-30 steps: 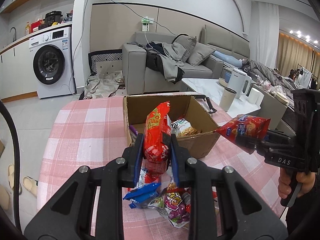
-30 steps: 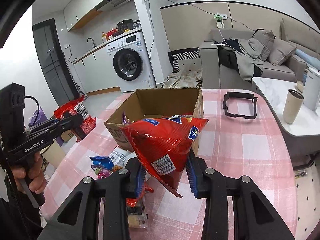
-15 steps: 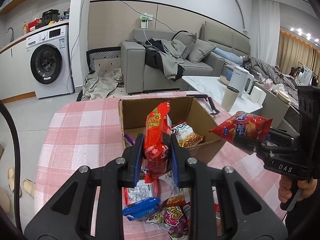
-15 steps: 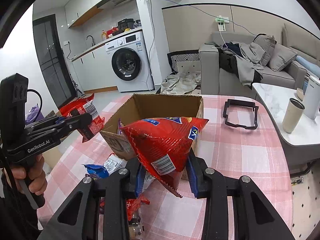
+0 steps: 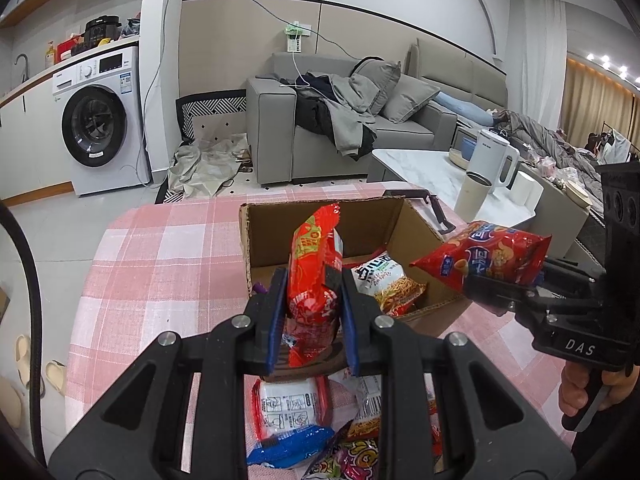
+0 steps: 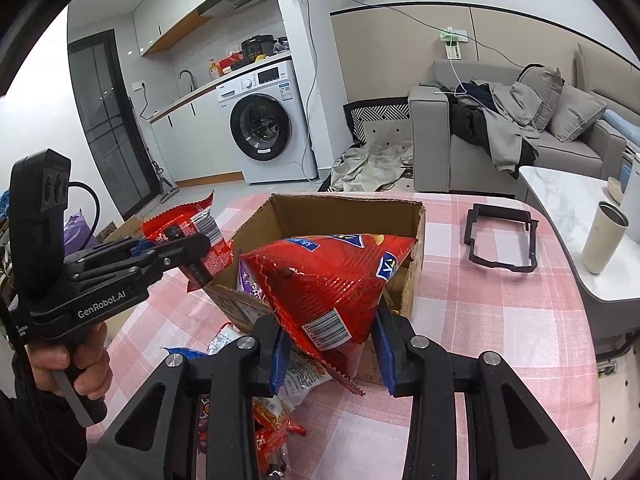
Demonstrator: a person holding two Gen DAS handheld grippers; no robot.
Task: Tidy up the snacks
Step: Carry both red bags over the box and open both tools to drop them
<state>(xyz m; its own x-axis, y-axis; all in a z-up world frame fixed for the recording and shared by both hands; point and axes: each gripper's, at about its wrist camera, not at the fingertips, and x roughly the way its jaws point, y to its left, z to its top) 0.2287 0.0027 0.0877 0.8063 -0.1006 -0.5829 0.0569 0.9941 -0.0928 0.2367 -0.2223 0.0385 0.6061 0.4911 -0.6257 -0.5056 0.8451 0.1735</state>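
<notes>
An open cardboard box (image 5: 412, 220) (image 6: 416, 236) stands on the pink checked tablecloth. My left gripper (image 5: 314, 300) is shut on a tall red snack packet (image 5: 314, 264), held upright over the box's near edge; it also shows in the right wrist view (image 6: 196, 232). My right gripper (image 6: 330, 340) is shut on a red chip bag (image 6: 324, 280), held at the box's right side (image 5: 484, 258). A noodle snack bag (image 5: 384, 284) lies inside the box. Loose snack packets (image 5: 292, 412) (image 6: 272, 412) lie on the cloth in front of the box.
A black plastic frame (image 6: 502, 240) lies on the cloth right of the box. A low marble table (image 6: 568, 216) with a beige tumbler (image 6: 602, 238) and a white kettle (image 5: 492, 160) stands beyond the right edge. A sofa and a washing machine stand behind.
Both grippers have moved forward toward the box with their packets. The box looks larger and closer in both views. The grips are unchanged.
</notes>
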